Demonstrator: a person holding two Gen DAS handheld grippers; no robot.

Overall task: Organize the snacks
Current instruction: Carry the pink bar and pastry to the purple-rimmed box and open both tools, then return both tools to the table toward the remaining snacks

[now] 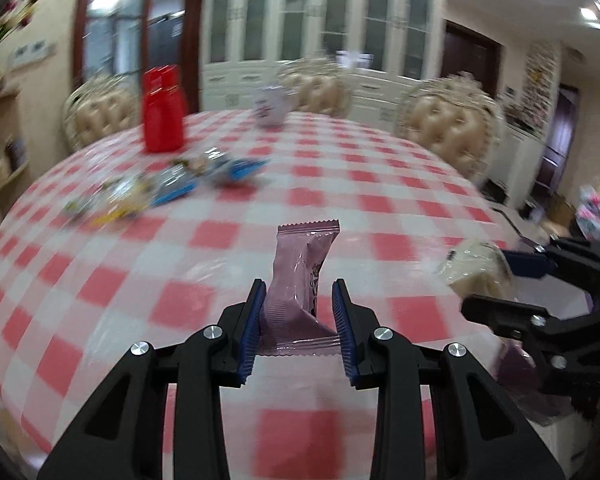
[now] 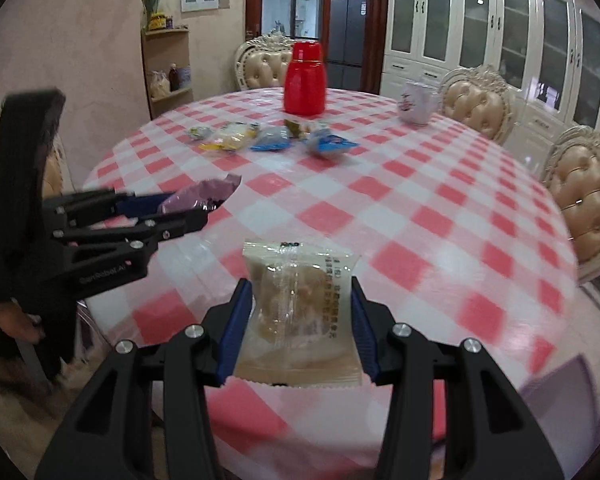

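My left gripper [image 1: 299, 292] is shut on a purple snack packet [image 1: 300, 276], held upright above the near part of the checked table [image 1: 260, 208]. My right gripper [image 2: 302, 290] is shut on a clear packet with a pale pastry [image 2: 300, 312] inside. Each view shows the other gripper off to the side: the right gripper [image 1: 496, 284] with its pale packet [image 1: 476, 270], and the left gripper [image 2: 196, 206] with the purple packet [image 2: 204, 196]. Several loose snack packets, blue [image 2: 274, 140] and yellow [image 2: 230, 138], lie in a row farther back on the table.
A red flask [image 2: 304, 80] and a white patterned mug [image 2: 416, 104] stand at the table's far side. Padded chairs [image 2: 588, 192] ring the table. A pale purple box corner [image 2: 560, 392] shows at lower right, near the table's edge.
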